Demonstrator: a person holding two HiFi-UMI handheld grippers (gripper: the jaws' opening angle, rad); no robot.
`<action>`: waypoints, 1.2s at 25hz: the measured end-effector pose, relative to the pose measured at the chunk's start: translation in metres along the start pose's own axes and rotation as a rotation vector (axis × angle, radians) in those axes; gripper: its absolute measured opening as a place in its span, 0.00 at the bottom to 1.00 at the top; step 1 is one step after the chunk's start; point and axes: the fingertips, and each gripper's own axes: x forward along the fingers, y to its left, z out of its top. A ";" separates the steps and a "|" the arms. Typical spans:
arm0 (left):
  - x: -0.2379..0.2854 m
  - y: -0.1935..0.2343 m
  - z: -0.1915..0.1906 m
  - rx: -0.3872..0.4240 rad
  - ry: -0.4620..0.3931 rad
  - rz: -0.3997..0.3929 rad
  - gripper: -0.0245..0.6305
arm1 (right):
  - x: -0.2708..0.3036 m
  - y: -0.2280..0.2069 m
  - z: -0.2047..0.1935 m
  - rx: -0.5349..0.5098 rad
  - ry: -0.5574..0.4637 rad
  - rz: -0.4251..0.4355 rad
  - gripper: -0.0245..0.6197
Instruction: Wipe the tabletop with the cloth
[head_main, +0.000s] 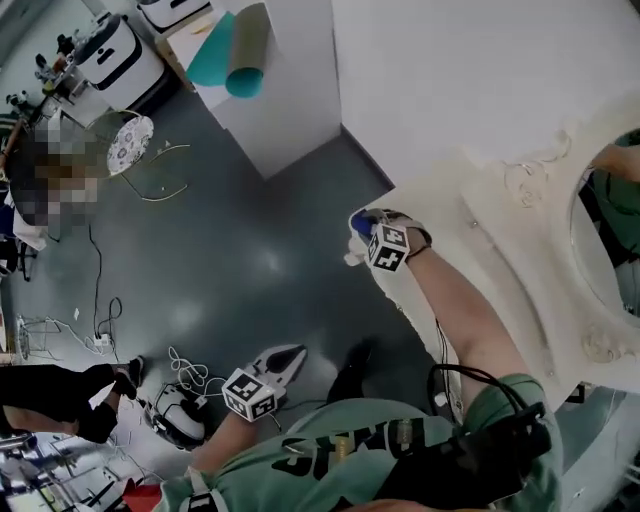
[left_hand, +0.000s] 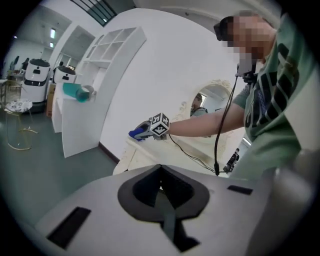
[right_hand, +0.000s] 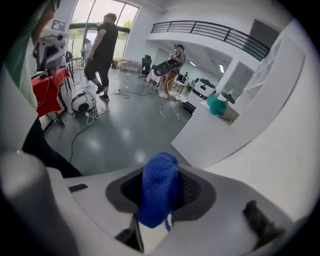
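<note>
The blue cloth (right_hand: 159, 190) is bunched into a wad and pinched between the jaws of the right gripper (right_hand: 161, 186), which have closed on it with its top bulging out past the tips. This gripper sits at the near left edge of the cream tabletop (head_main: 500, 250), its marker cube facing up; whether the cloth touches the surface cannot be told. The left gripper (left_hand: 161, 192) hangs low and well apart from the table, close to the person's green shirt (head_main: 340, 450), its jaws pressed together with nothing between them. Dark lettering runs across the shirt but cannot be read. Beyond the table lies the grey floor (head_main: 250, 260) with loose cables (head_main: 185, 370), and farther off a white counter (head_main: 270, 110) bearing a teal roll (head_main: 225, 55).
</note>
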 end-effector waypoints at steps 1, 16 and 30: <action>-0.003 0.006 -0.003 -0.016 -0.003 0.011 0.05 | 0.014 -0.004 0.003 -0.017 0.017 0.007 0.24; 0.041 -0.089 -0.019 0.086 0.009 -0.083 0.05 | -0.083 0.137 -0.095 -0.023 0.075 0.142 0.24; 0.131 -0.563 -0.158 0.353 0.113 -0.481 0.05 | -0.477 0.622 -0.424 0.150 0.237 0.210 0.24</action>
